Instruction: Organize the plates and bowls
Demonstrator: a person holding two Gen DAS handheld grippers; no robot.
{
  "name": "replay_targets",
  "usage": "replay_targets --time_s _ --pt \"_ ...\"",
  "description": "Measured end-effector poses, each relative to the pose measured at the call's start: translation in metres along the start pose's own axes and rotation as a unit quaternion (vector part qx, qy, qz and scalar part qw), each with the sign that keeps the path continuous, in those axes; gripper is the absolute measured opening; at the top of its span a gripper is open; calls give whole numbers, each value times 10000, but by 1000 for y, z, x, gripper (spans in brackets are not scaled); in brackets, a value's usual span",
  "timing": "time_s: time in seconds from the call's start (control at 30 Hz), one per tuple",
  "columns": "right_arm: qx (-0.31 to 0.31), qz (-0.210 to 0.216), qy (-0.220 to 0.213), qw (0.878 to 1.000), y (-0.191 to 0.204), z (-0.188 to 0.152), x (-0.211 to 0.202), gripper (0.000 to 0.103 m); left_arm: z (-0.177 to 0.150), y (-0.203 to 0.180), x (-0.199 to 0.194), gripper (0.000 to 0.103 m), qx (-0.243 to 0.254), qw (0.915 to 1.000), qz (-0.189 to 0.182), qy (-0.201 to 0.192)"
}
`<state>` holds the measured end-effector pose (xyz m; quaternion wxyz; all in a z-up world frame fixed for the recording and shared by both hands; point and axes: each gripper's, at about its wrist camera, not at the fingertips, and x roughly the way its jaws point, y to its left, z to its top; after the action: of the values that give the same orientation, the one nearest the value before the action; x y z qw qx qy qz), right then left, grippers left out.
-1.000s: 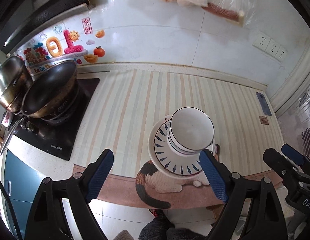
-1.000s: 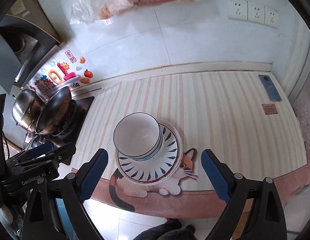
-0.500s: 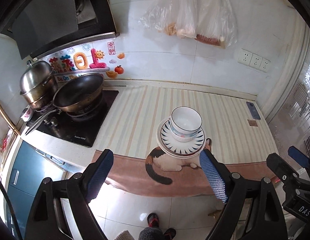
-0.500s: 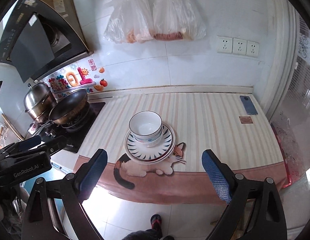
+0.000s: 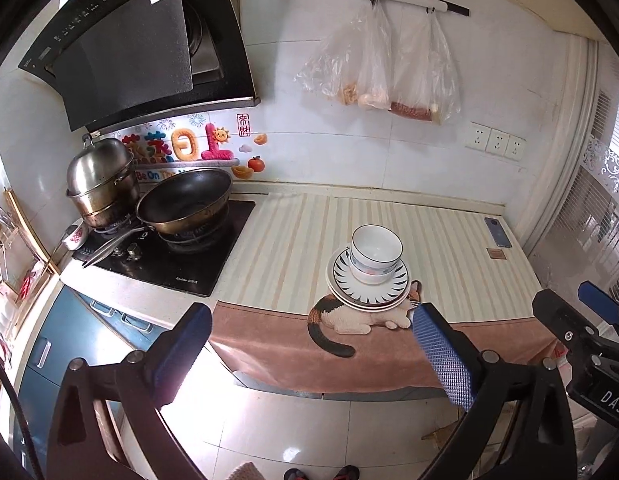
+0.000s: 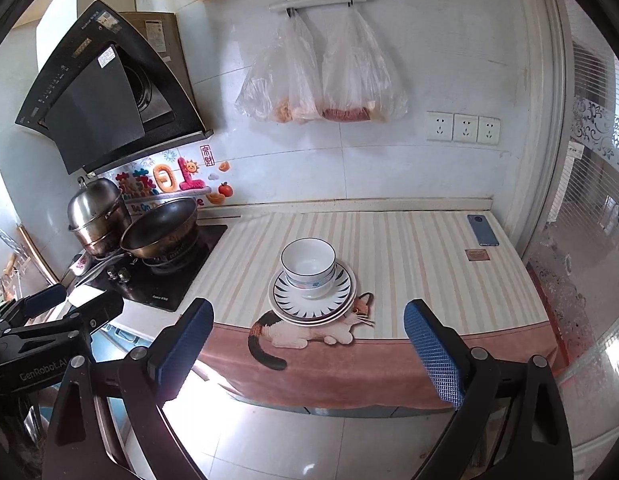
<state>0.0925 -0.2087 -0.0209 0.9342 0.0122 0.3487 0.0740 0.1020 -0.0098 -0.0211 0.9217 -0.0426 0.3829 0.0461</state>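
Left wrist view: bowls and plates stacked up on the cat mat

Left wrist cam looks across the kitchen counter from out over the floor. The left gripper has its blue-padded fingers spread wide with nothing between them. Past it, the stacked bowls sit on the stacked plates, the top plate having that dark petal pattern round the rim. The whole pile sits near the front edge of the counter, on a striped mat, and covers part of the printed cat; its head pokes out on the right side. Off to the left, on the stove, there's a dark wok and a steel pot behind it, touching or nearly so, hard to say.

Right wrist cam shows pretty much the same thing from further right. The right gripper is also gaping wide and holding nothing, well back from the counter. Two clear plastic bags hang from a wall rail above the pile, a triple socket is beside them, and a blue phone lies flat at the far right corner of the counter, well apart from the dishes
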Motion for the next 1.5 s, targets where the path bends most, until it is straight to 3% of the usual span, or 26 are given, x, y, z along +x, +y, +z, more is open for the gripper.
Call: replay_targets --time_s 0.53,1.5 --pt "72 -217 43 9997 1 -18 -10 99 -16 -1 -12 103 123 9999 6 -101" --pt "110 -397 -65 9991 1 -19 -17 100 -13 7 -15 103 140 9997 -72 -174"
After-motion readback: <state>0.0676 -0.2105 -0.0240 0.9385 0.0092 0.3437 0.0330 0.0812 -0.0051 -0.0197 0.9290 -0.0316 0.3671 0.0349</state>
